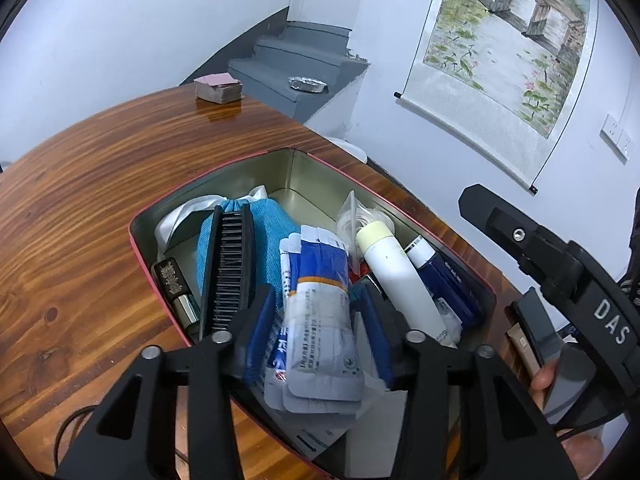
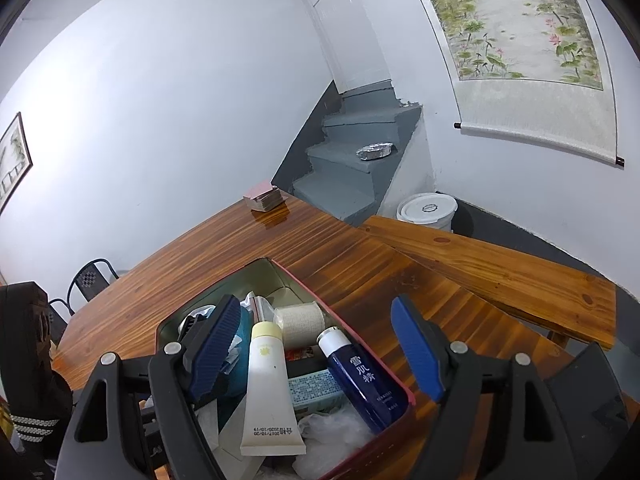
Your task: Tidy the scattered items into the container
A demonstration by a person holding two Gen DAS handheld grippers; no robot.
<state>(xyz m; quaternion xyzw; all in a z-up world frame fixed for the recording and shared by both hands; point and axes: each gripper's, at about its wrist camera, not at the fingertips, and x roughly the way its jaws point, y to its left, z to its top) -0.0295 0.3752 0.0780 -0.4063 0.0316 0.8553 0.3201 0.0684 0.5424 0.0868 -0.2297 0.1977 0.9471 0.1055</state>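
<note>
Left wrist and right wrist: both claws over an almost full tin

Left wrist view: the left claw (image 1: 316, 320) hangs over the near end of the red tin (image 1: 138, 216), which stands on the wooden desk (image 1: 80, 200). Between its blue pads (image 1: 256, 336) lies a bundle of blue and white medicine sachets (image 1: 320, 300). The pads stand a little off the bundle on both sides, so I judge the claw is apart and the sachets rest in the tin by their own weight. Beside them lie a black comb (image 1: 228, 268) on a blue pouch (image 1: 272, 232), a white tube (image 1: 396, 276) and a dark blue bottle (image 1: 444, 276), all packed side by side so that they fit. At the right edge appears the right claw (image 1: 496, 220), with a hand (image 1: 544, 380) behind it.

Right wrist view: the right claw (image 2: 320, 352) is wide apart and holds nothing. It points down at the same tin (image 2: 400, 384), above the white tube (image 2: 268, 384) and the dark blue bottle (image 2: 360, 376), which lie inside along the near wall. A roll of bandage (image 2: 300, 320) sits behind them. A stack of cards (image 2: 266, 198) stays far off on the desk (image 2: 340, 252); I think it may be the last scattered item, but I cannot be sure it belongs to the task.
</note>
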